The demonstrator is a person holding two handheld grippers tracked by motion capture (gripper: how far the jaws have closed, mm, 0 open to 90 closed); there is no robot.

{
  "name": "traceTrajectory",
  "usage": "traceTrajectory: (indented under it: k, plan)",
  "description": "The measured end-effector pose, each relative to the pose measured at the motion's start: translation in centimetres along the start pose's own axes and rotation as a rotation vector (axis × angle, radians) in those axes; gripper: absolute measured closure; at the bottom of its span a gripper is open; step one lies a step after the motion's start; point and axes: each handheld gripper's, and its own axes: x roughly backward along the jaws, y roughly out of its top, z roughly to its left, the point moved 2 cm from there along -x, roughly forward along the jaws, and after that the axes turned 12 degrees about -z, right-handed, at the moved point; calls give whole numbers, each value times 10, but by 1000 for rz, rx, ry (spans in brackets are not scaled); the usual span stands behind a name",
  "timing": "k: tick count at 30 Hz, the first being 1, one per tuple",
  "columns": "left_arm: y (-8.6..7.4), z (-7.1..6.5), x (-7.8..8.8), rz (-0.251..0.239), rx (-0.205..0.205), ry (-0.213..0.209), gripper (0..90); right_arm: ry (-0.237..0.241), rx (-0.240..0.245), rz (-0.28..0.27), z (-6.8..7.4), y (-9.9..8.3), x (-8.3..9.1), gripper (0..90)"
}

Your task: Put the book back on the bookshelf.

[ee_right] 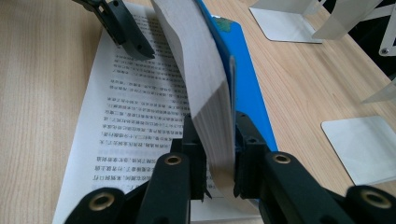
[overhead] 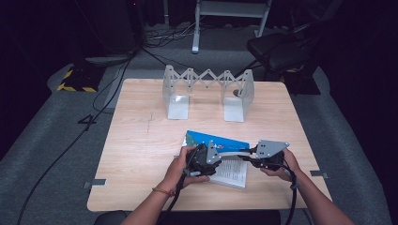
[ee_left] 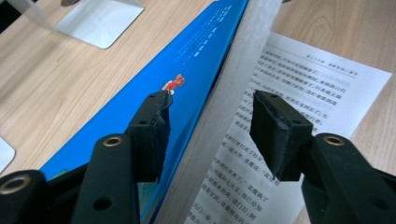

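A blue-covered book (overhead: 217,140) was seen lying open near the front edge of the wooden table (overhead: 141,154), well apart from the metal expandable bookend rack (overhead: 206,89) at the far side. The right gripper (ee_right: 219,158) was clamped on the raised block of pages (ee_right: 205,79), which stood tilted above the printed page (ee_right: 126,116) lying flat. The left gripper (ee_left: 210,126) was held with jaws apart astride that block, pads not pressing on it.
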Motion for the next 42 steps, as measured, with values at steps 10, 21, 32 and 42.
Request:
traceTrajectory:
  k: [10, 21, 32, 42]
  plan:
    - [-8, 3, 3, -58, -6, -23, 748, -29, -34, -22, -2, 1, 0, 662]
    - [-12, 10, 11, -158, 28, -18, 784, -135, -224, -53, -31, -31, 24, 382]
    - [-14, 24, 25, -257, 97, -22, 802, -163, -286, 45, -44, -61, 18, 376]
    - [-16, 33, 37, -295, 134, -14, 810, -135, -273, 152, -40, -81, -14, 396]
